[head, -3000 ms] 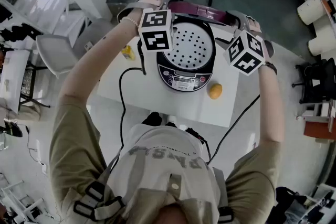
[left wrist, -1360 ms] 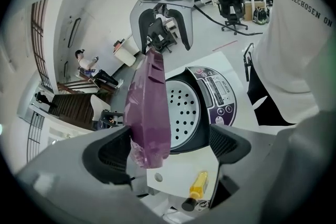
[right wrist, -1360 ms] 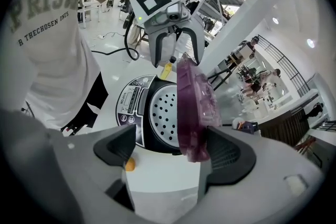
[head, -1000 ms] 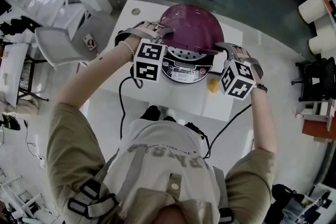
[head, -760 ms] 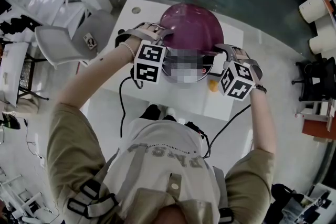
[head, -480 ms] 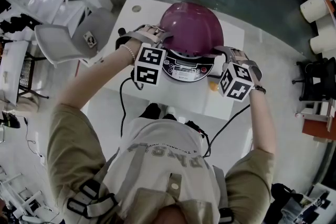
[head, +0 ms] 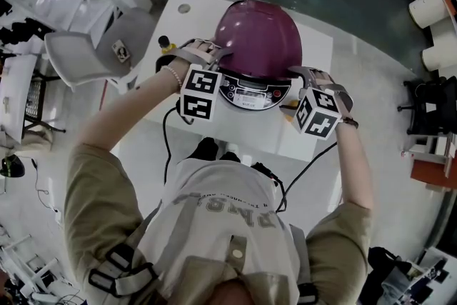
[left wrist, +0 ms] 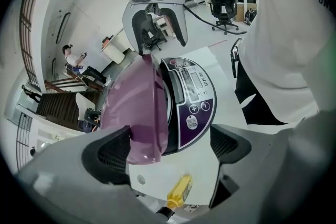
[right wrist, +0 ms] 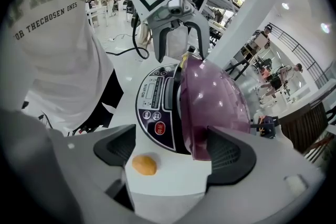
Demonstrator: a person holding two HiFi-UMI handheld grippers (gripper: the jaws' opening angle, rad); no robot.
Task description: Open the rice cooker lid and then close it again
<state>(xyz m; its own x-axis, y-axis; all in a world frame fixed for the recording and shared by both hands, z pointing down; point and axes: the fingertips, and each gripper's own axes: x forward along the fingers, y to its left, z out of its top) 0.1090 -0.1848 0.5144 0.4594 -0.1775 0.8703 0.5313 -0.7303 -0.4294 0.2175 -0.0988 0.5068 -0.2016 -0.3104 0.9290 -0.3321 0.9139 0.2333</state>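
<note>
Rice cooker lid [head: 258, 36], a purple dome, is seen lowered almost fully onto the cooker body [head: 246, 93], which stands near the middle of the white table [head: 314, 46] with its control panel on the near side. The hinge is judged to lie on the far side. In the left gripper view a dark seam [left wrist: 169, 107] is visible between lid and body, so it cannot be told whether the latch has caught.

The lid is flanked by both tools. The left gripper [head: 207, 53] is placed at the lid's left rim and the right gripper [head: 303, 73] at its right rim, both about equally near. The jaws of each are spread wide, and nothing is clamped in either. In the left gripper view the lid's side edge [left wrist: 144, 139] is seen between the jaws, lying against the upper pad [left wrist: 113, 152], while the other pad [left wrist: 228, 144] stands clear of the cooker. The same is shown in the right gripper view: the lid's edge [right wrist: 202, 144] appears to rest against one pad [right wrist: 226, 152], and the opposite pad [right wrist: 118, 147] is apart from it.

The closing step is judged to be nearly done. What remains would be a downward press through the two upper pads, the lid lying directly beneath them, until it locks.

A yellow-handled tool [left wrist: 178, 194] is seen at the table's left, and a small orange round object [right wrist: 144, 164] on the near right, both clear of the lid.
</note>
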